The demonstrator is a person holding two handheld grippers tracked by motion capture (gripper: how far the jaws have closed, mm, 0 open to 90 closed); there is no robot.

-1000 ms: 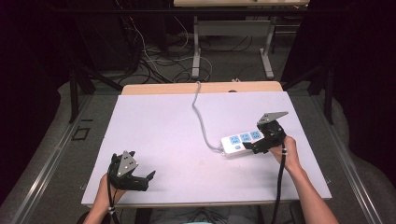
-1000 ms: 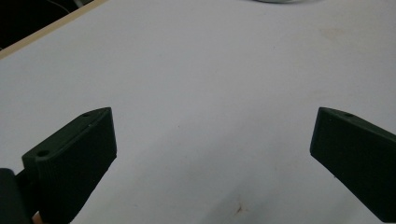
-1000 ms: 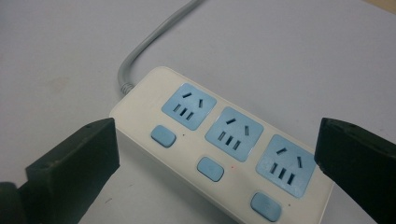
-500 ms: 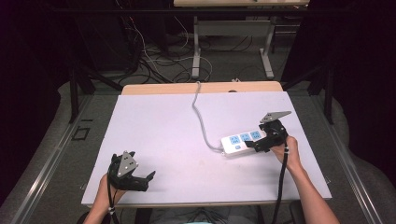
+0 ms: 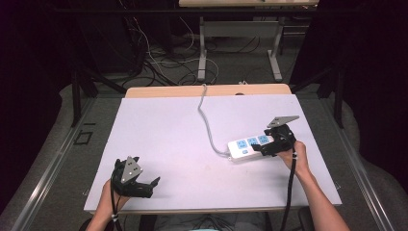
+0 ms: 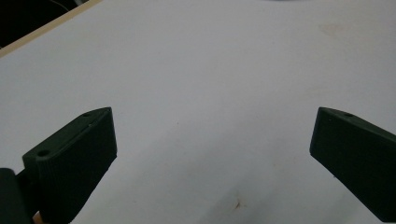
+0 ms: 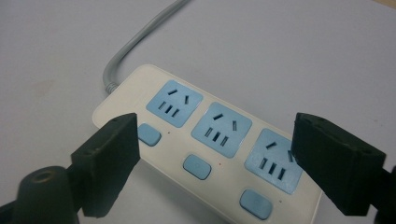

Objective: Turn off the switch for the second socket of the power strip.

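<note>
A white power strip (image 5: 248, 146) with three blue sockets and three blue switches lies right of centre on the white table; in the right gripper view the power strip (image 7: 205, 144) sits just below the jaws. Its grey cable (image 5: 208, 120) runs toward the table's far edge. My right gripper (image 5: 269, 146) hovers over the strip's right end, open, its jaws wide apart on either side of the sockets (image 7: 224, 123). My left gripper (image 5: 151, 185) rests near the front left corner, open, with bare table between its jaws.
The white board (image 5: 163, 130) covers a wooden table whose far edge (image 5: 183, 90) shows. Beyond it are table legs and tangled cables on the floor (image 5: 159, 62). Dark drapes stand at both sides.
</note>
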